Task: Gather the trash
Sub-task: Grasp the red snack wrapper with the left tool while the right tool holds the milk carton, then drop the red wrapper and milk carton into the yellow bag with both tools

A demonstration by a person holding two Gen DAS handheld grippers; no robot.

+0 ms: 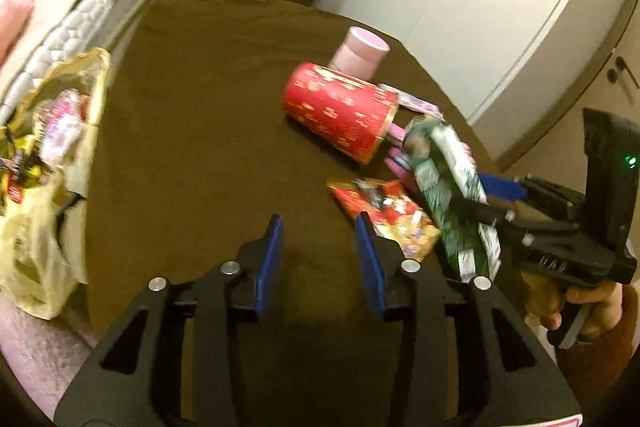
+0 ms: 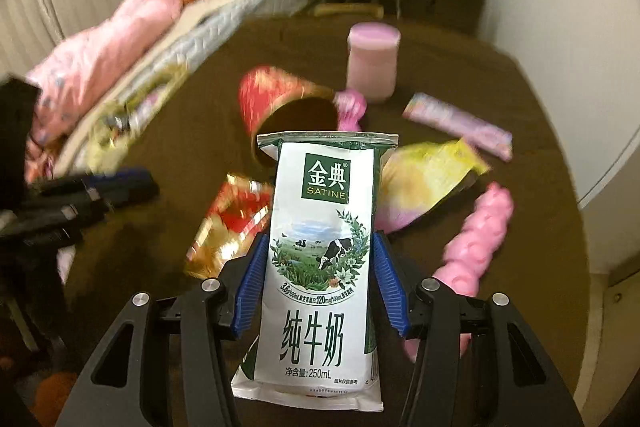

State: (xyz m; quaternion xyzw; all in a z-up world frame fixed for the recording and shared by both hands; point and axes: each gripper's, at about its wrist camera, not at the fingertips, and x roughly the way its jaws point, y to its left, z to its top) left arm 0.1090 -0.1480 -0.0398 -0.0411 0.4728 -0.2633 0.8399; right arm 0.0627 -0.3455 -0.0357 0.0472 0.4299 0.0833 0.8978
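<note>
Clearly the right gripper (image 2: 318,279) clamps the milk carton (image 2: 320,259) lengthwise between its pads above the brown table (image 1: 200,107), while the left gripper (image 1: 318,227), jaws parted and empty, hangs nearer the trash bag (image 1: 44,187) lying off to its left.

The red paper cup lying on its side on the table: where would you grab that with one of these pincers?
Probably across its round body, coming down from above. The red paper cup lies tipped over on the brown table, so its sides are exposed. The open, empty left gripper is the free one, though the cup's wall may crush under a hard squeeze.
</note>
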